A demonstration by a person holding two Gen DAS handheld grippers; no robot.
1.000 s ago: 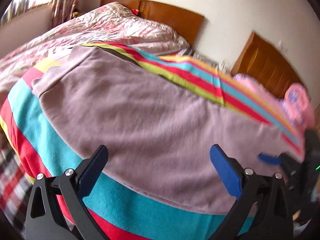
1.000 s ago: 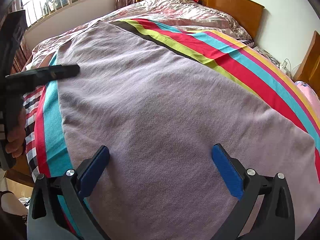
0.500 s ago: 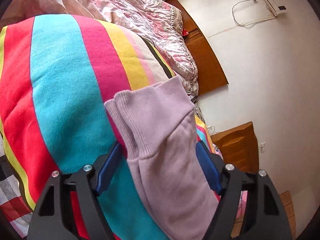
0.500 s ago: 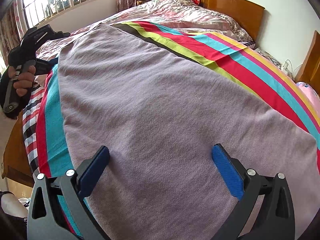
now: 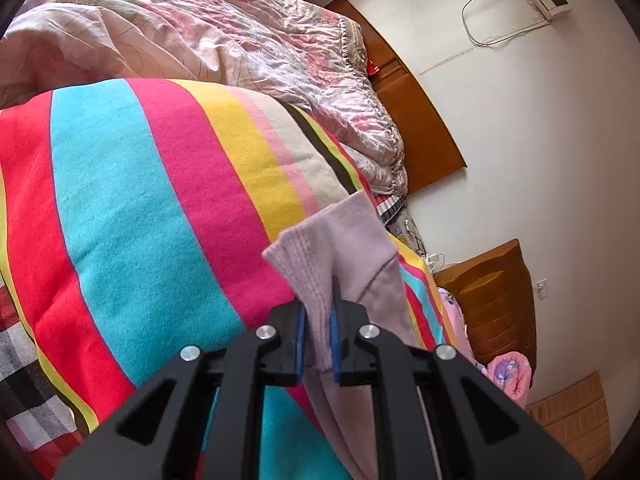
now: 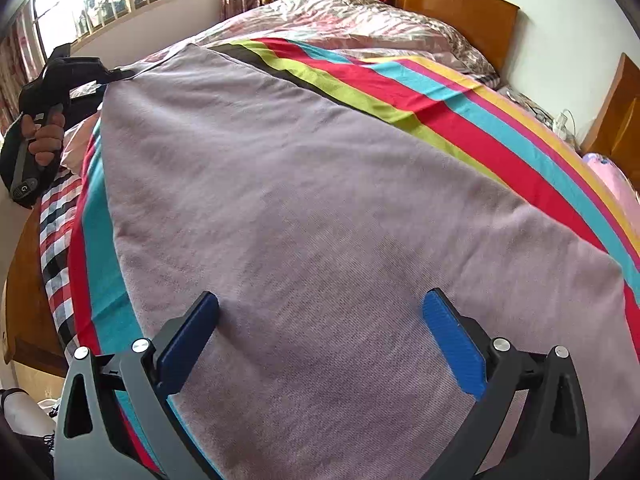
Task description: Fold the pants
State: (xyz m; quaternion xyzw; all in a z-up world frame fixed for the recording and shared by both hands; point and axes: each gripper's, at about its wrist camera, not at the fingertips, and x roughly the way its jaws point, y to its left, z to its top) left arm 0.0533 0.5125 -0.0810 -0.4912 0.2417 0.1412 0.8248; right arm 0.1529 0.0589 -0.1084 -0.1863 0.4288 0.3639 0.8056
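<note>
The lilac pants point(image 6: 304, 208) lie spread flat on a striped blanket point(image 6: 460, 120) on the bed. My left gripper point(image 5: 318, 320) is shut on the ribbed cuff of the pants point(image 5: 324, 256) and holds it a little above the blanket point(image 5: 132, 208). It also shows in the right wrist view point(image 6: 116, 74) at the far left end of the pants. My right gripper point(image 6: 320, 332) is open over the near end of the pants, with its fingers just above the cloth.
A crumpled pink floral quilt point(image 5: 208, 28) lies at the head of the bed by a wooden headboard point(image 6: 452, 4). A wooden nightstand point(image 5: 496, 300) stands at the right. A checked sheet point(image 6: 60, 216) hangs at the bed's left edge.
My left gripper has gone to the far cuff, closed on it and lifted it slightly. My right gripper has stayed open over the near end.
</note>
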